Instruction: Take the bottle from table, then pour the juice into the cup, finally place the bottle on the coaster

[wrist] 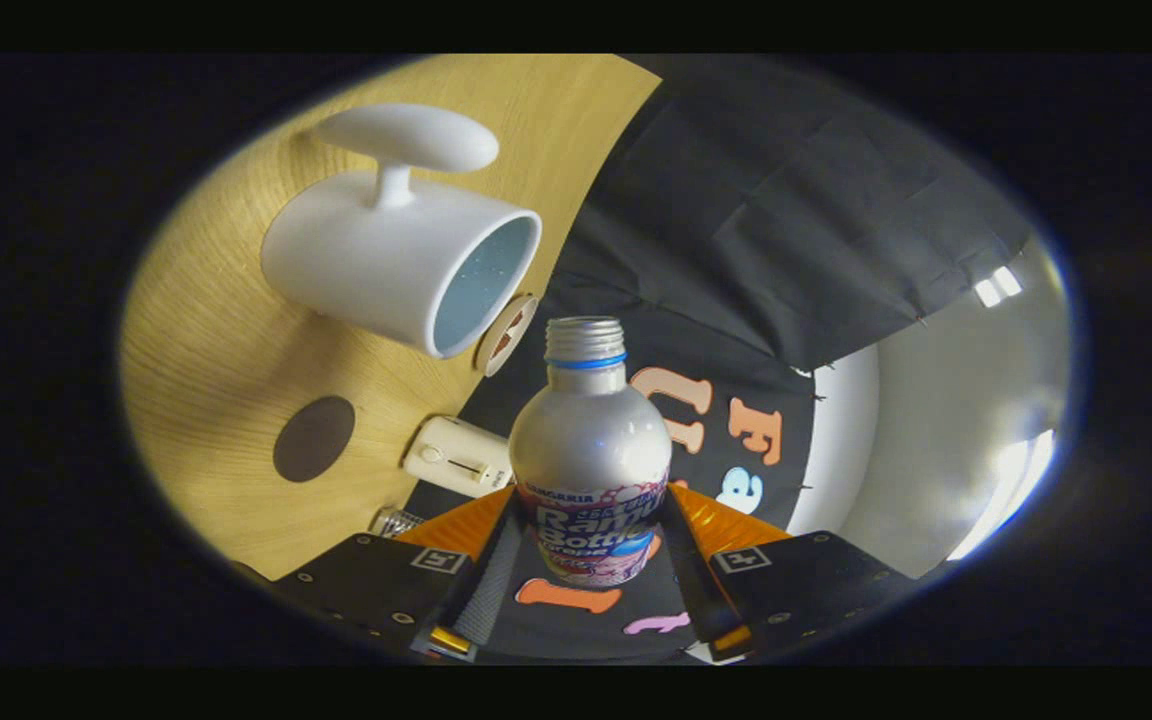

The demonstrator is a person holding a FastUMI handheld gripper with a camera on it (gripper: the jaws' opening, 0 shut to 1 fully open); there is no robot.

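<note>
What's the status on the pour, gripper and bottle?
Gripper shut on bottle, uncapped, tilted toward cup. Bottle mouth short of the rim. Coaster bare on table. Nothing between bottle and cup.

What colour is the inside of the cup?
Pale blue with fine speckles inside the white cup, seen best in the gripper view.

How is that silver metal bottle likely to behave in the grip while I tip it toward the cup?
The silver metal bottle looks smooth and glossy, so it may slip between the gripper fingers, which press its labelled lower body. Its round body could twist as it tilts. The threaded neck is uncapped, so juice may spill early near the white ceramic cup.
</note>
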